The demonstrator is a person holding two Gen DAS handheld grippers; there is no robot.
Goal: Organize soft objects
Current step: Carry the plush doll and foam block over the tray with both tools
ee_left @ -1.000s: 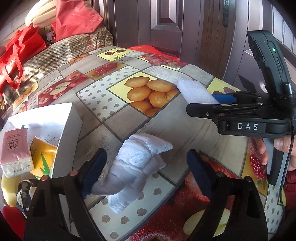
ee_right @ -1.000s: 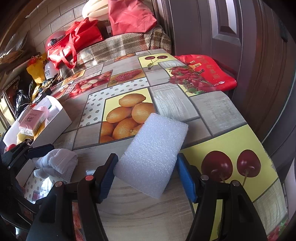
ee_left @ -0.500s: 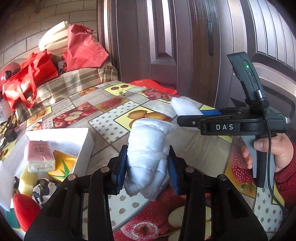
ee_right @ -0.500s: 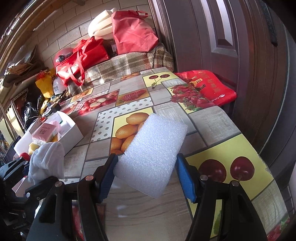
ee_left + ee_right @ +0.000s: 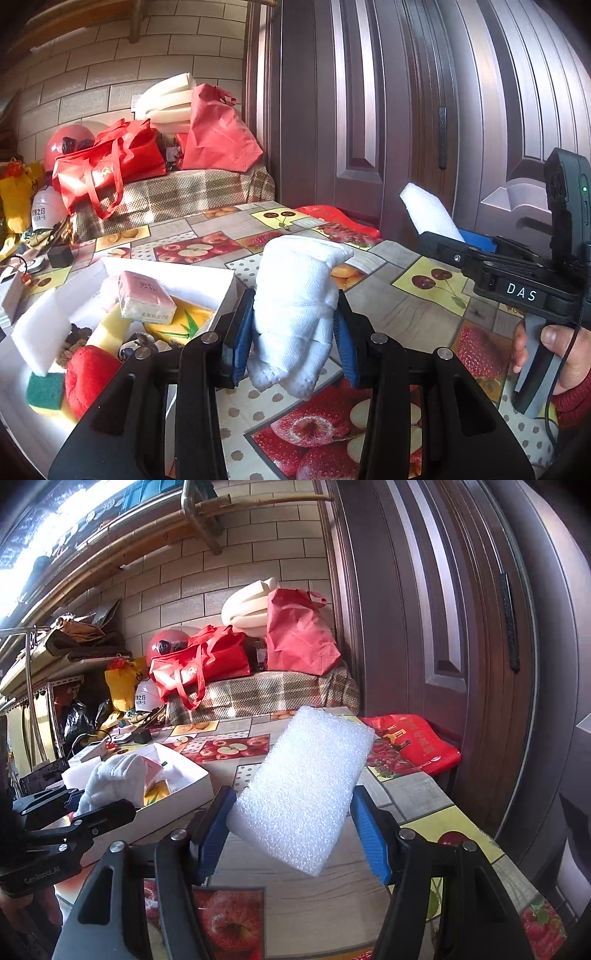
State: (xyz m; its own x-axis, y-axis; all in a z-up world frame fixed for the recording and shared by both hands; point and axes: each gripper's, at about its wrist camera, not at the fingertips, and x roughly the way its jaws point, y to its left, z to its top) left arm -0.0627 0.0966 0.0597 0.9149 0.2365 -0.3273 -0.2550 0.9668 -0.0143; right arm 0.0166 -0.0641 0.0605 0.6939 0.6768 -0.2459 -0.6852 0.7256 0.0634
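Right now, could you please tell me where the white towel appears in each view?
Left wrist: the towel is at centre, pinched in the left gripper.
Right wrist: the towel is at far left, in front of the box.
Shared landmark: the white box on the table.

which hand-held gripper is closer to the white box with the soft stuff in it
Left. The left hand-held gripper, shut on the white towel, is right beside the white box at its near corner. The right hand-held gripper, holding the foam block, is farther off across the table.
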